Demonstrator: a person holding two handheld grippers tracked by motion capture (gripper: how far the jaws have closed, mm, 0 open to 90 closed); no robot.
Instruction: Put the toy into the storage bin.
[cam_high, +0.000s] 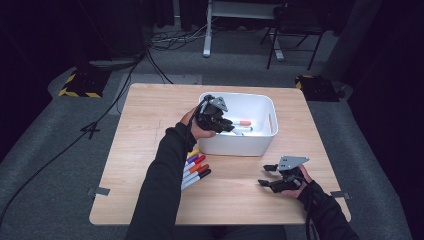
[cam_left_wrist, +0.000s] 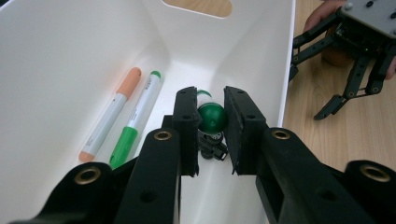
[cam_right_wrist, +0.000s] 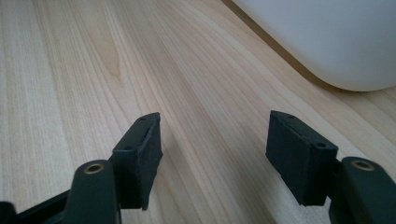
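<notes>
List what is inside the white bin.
In the white bin lie an orange marker and a green marker. The left gripper holds a dark green marker inside it; its barrel is mostly hidden behind the cap and jaws.

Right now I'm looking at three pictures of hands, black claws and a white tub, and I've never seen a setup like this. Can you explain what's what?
A person sits at a wooden table and holds a hand-operated claw, called a gripper, in each hand. The wide picture comes from a camera above the table; the other two come from cameras riding on each gripper, looking along its black jaws.

The left gripper reaches into the white bin and is closed on a dark green marker. Two more markers already lie in the bin, an orange-capped one and a light green one.

The right gripper rests over bare table beside the bin, jaws open and empty.

A row of coloured markers waits on the table beside the person's left sleeve.
</notes>
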